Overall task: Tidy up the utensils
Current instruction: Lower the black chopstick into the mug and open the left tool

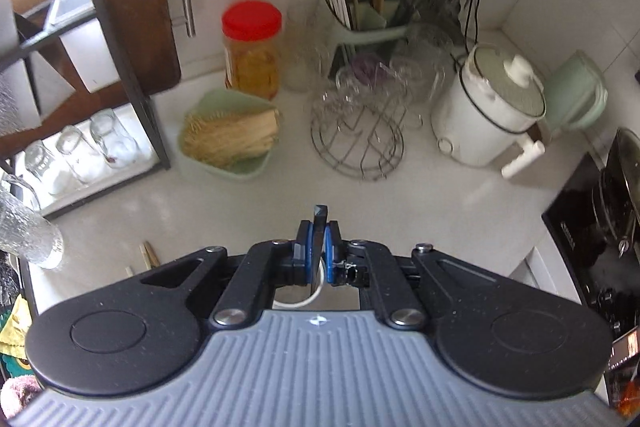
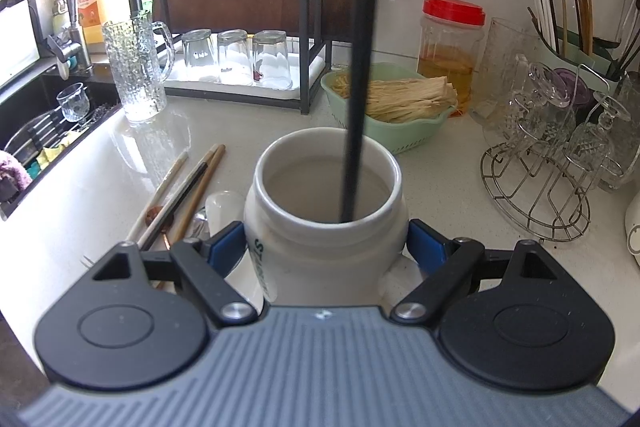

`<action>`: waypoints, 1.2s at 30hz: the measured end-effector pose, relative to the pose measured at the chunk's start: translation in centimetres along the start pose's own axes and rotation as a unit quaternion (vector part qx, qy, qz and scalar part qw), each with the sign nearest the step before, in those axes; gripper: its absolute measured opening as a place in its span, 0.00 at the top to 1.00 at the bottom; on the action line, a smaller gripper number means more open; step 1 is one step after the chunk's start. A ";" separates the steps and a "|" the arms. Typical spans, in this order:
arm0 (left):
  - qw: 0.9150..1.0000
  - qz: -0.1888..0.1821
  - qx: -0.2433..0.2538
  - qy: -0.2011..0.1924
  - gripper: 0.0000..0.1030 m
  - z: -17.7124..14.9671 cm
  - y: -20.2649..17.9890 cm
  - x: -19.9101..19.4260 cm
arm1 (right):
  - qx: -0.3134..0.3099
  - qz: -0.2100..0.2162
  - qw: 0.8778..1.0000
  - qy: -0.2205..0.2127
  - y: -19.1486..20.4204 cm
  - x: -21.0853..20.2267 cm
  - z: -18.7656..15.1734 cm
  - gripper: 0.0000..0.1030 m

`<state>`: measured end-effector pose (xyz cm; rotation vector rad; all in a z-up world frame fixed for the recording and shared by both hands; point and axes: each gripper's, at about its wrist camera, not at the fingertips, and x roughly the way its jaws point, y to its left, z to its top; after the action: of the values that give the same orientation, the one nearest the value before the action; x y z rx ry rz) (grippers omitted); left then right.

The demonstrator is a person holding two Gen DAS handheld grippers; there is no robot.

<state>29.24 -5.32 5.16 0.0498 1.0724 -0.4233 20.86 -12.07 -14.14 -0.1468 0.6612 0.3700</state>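
My right gripper is shut on a white ceramic mug standing on the pale counter, one blue pad on each side of it. A black chopstick stands nearly upright with its lower end inside the mug. My left gripper is shut on that black chopstick, whose end sticks out past the blue pads; the mug's rim shows just beneath. Several loose chopsticks, a white spoon and a fork lie on the counter left of the mug.
Behind the mug sit a green basket of pale sticks, a red-lidded jar and a black rack with upturned glasses. A wire glass stand, a utensil caddy, a white cooker and a sink flank them.
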 end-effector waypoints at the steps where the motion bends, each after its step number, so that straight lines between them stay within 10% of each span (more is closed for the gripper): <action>1: 1.000 0.000 0.000 0.008 0.93 0.0 0.0 0.5 | -0.001 0.000 1.000 0.001 0.0 0.0 0.1 0.13; 19: 0.999 0.001 -0.027 0.034 0.91 -0.1 1.1 1.8 | 0.006 0.001 1.000 0.000 -0.2 0.1 0.1 0.14; 25: 0.999 0.001 -0.053 0.012 0.68 -0.5 2.4 0.7 | 0.009 -0.004 1.000 0.000 0.0 0.1 0.1 0.13; 36: 0.997 0.008 -0.066 -0.049 0.58 -1.2 4.0 -2.0 | 0.015 -0.008 1.000 0.001 0.1 0.3 0.3 0.13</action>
<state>28.84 -0.72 5.60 -0.0794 1.0006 -0.3356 21.21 -11.84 -14.11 -0.1240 0.6665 0.3438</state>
